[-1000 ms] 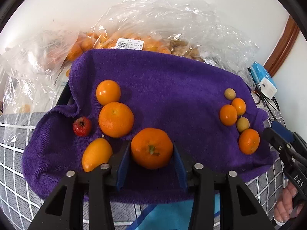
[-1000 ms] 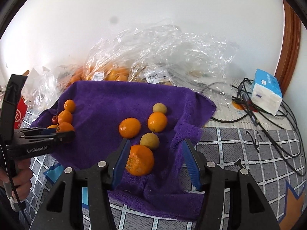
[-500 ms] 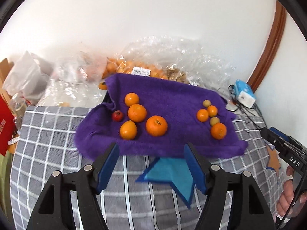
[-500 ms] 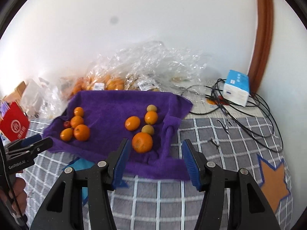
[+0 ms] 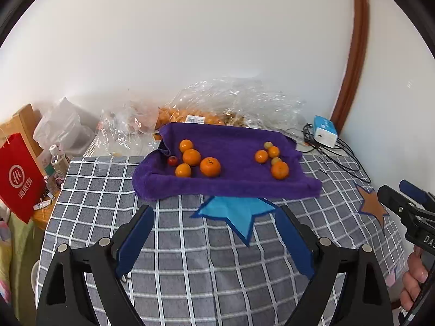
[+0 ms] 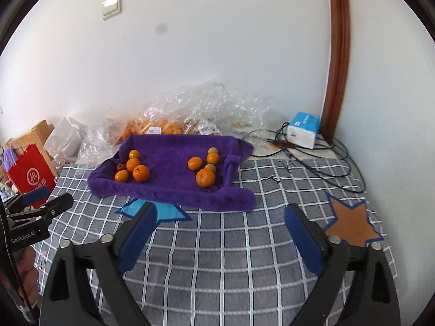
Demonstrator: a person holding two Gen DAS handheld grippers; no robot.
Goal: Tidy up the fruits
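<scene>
Grippers, left gripper (image 5: 214, 241) and right gripper (image 6: 220, 240), tilt downward over the checked cloth (image 5: 190, 258), jaws opening wide, nothing between them.

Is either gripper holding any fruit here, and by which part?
Nothing is held. The left gripper and right gripper are both opening, empty, short of the purple towel.

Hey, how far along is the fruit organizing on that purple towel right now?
Looks mostly done: two clusters of five fruits sit on the purple towel, one left, one right. Nothing in hand: left gripper and right gripper are opening, empty. Left, perhaps: the bagged fruit behind.
</scene>
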